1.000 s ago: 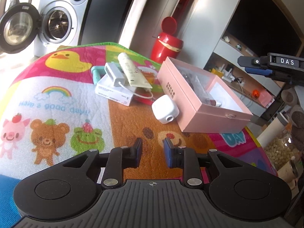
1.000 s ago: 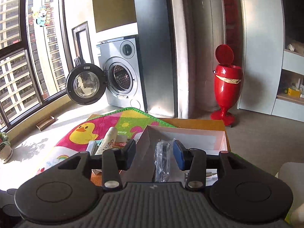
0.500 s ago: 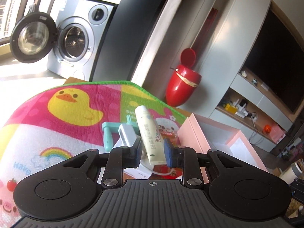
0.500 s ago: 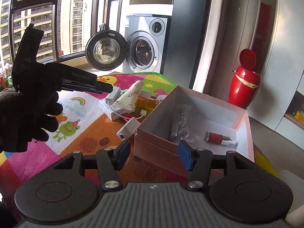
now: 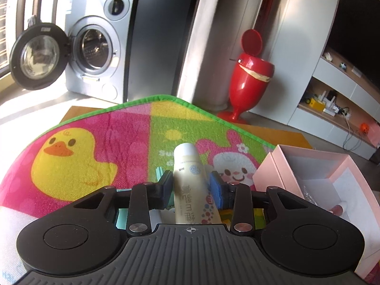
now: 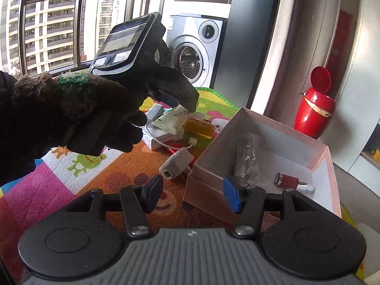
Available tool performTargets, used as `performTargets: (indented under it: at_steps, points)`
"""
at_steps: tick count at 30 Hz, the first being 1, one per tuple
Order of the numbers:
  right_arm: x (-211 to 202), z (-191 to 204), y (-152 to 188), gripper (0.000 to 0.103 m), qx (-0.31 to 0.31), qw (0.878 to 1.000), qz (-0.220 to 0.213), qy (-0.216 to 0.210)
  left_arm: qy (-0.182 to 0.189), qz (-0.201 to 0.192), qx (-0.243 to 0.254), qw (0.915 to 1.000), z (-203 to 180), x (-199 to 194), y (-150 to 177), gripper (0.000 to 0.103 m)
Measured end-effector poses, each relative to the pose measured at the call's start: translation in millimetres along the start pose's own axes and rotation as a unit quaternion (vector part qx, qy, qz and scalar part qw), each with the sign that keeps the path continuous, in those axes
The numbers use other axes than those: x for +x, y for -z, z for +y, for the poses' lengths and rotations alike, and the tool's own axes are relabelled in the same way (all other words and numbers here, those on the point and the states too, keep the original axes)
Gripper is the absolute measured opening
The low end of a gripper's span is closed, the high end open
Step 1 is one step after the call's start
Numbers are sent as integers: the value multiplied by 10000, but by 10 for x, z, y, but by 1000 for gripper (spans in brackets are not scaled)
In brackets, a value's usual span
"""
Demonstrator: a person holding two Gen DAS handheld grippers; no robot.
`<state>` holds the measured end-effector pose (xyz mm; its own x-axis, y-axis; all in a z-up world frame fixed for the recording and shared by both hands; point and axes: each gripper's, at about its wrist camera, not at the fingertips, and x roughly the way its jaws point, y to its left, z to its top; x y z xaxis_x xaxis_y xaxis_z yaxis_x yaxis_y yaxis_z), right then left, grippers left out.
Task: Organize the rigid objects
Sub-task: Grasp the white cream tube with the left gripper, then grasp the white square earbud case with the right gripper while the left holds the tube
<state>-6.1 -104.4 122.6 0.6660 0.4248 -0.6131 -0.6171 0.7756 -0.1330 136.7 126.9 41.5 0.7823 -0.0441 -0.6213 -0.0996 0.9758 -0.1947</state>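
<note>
My left gripper (image 5: 192, 186) has its fingers on either side of a cream tube (image 5: 191, 185) with printed text; the left pad touches it and a narrow gap shows at the right pad. In the right wrist view the tube (image 6: 172, 120) lies on a white box (image 6: 163, 137) under the left gripper (image 6: 182, 102). My right gripper (image 6: 193, 192) is open and empty, hovering before the front left corner of the open pink box (image 6: 206, 190). That box (image 5: 280, 166) holds a wrapped item (image 6: 245, 159) and a red-capped piece (image 6: 289, 181).
A small white cylindrical gadget (image 6: 177, 163) with a cable lies on the cartoon mat (image 6: 78, 166) by the pink box. An amber piece (image 6: 199, 129) lies behind it. A washing machine (image 5: 95, 54) and a red bin (image 5: 251, 71) stand beyond the table.
My left gripper has moved forward over the pile and now straddles the cream tube. My right gripper has drawn back from the pink box and opened wider.
</note>
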Motion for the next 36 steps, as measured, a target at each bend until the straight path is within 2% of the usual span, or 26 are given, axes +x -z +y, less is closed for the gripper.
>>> performTargets:
  at_steps: [1, 3, 8, 10, 15, 19, 23, 25, 28, 32, 36]
  points:
    - [10, 3, -8, 56, -3, 10000, -11, 27, 33, -19, 91, 10000, -4, -42, 36, 39]
    - [48, 14, -32, 56, 4, 10000, -13, 15, 166, 63, 189, 9997, 3, -133, 132, 30]
    - [118, 102, -85, 56, -85, 9999, -46, -66, 589, -52, 536, 9968, 77, -651, 601, 28]
    - [190, 186, -140, 56, -279, 9996, -40, -7, 732, -66, 535, 9959, 145, -877, 815, 28]
    - [494, 483, -292, 56, -950, 9952, -7, 220, 816, 158, 301, 9961, 367, -1216, 1257, 27]
    - [876, 646, -383, 55, -1245, 9907, 292, 474, 883, 167, 287, 9955, 472, -1392, 1397, 27]
    - [1048, 677, -385, 51, -1184, 9897, 599, 531, 1031, 251, 336, 9938, 538, -1470, 1427, 27]
    - [957, 684, -354, 48, -1154, 9903, 540, 550, 1067, 227, 303, 9936, 552, -1501, 1427, 28]
    - [734, 668, -274, 39, -1142, 9919, 497, 237, 1136, 135, 218, 9932, 570, -1536, 1397, 28]
    - [397, 636, -63, 39, -1105, 9925, 506, -159, 1201, 71, 247, 9924, 529, -1525, 1357, 28]
    - [137, 575, 100, 39, -1028, 9939, 370, -135, 1093, 200, 454, 9928, 396, -1418, 1329, 29]
